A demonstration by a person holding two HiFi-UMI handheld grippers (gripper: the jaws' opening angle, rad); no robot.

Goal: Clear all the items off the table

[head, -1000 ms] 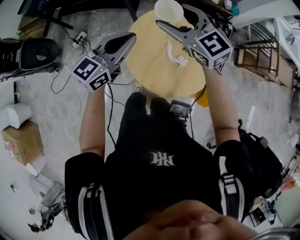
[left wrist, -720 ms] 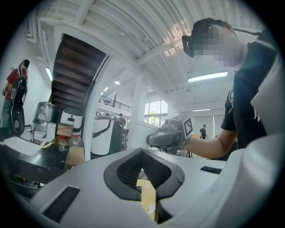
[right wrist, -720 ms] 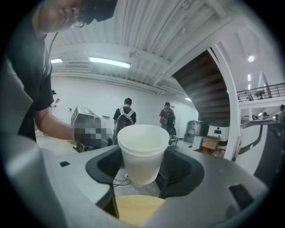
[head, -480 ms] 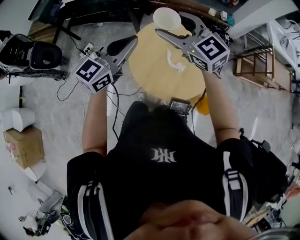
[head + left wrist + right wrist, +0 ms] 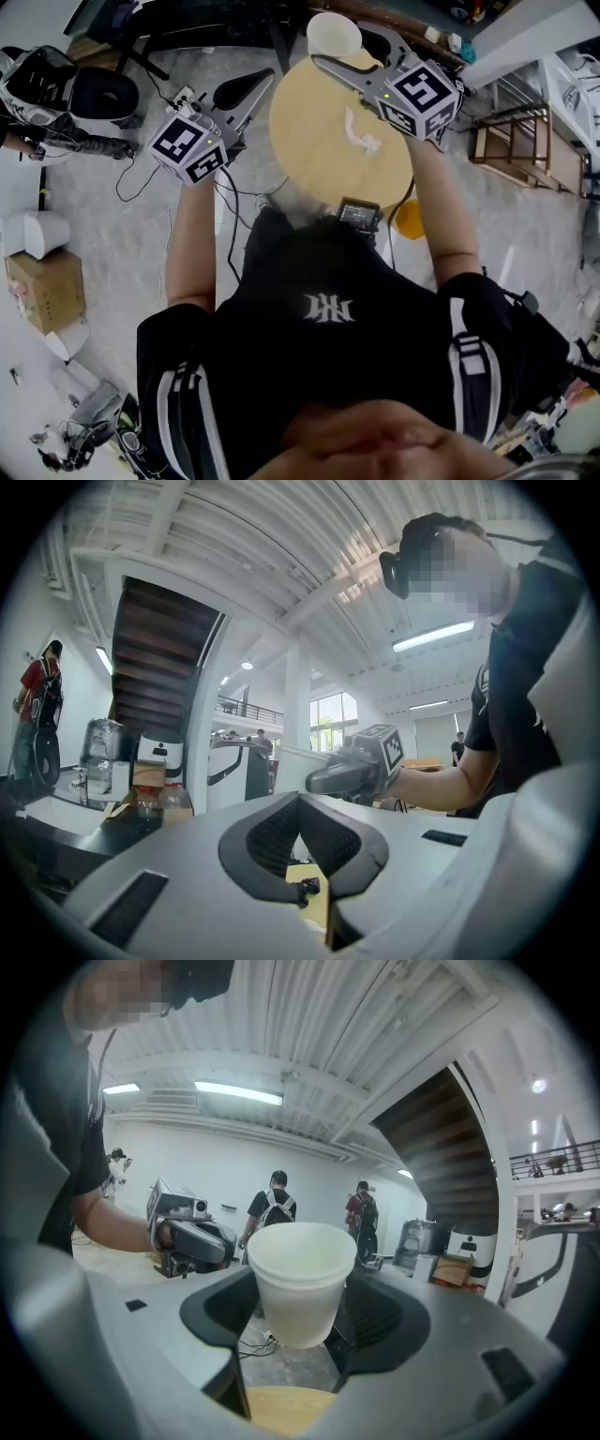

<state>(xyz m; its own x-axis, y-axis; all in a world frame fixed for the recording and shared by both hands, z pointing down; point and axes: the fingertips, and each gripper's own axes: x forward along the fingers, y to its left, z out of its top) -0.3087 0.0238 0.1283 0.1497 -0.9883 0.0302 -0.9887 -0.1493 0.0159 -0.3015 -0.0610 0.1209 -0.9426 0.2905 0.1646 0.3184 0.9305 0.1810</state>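
**Cup held clear of the table; scrap left on top**

A white cup [image 5: 333, 36] is gripped by the right gripper [image 5: 339, 44]. Its jaws are set partly apart, and the pads are pressed against the cup's two sides below the rim. The cup is held upright with its mouth up. In the right gripper view its base is seen hanging free, with the floor below it and the table's edge nearer. In the head view the cup is placed over the far edge of the round wooden table [image 5: 319, 169].

The left gripper [image 5: 255, 82] is held out just to the left of the table, over the floor, and touches nothing. In the left gripper view its pads are seen met at the tips, with nothing caught between them. A strip of the table top can be made out through the gap behind the tips. The right gripper and the cup are also seen in that view, to the right and farther off.

One crumpled white scrap [image 5: 364, 131] is left on the table, right of centre and near the right forearm. It is well apart from the cup and is touched by neither gripper. The rest of the table top is seen as bare wood.

Cables [image 5: 141, 164] are strewn over the floor to the left of the table.
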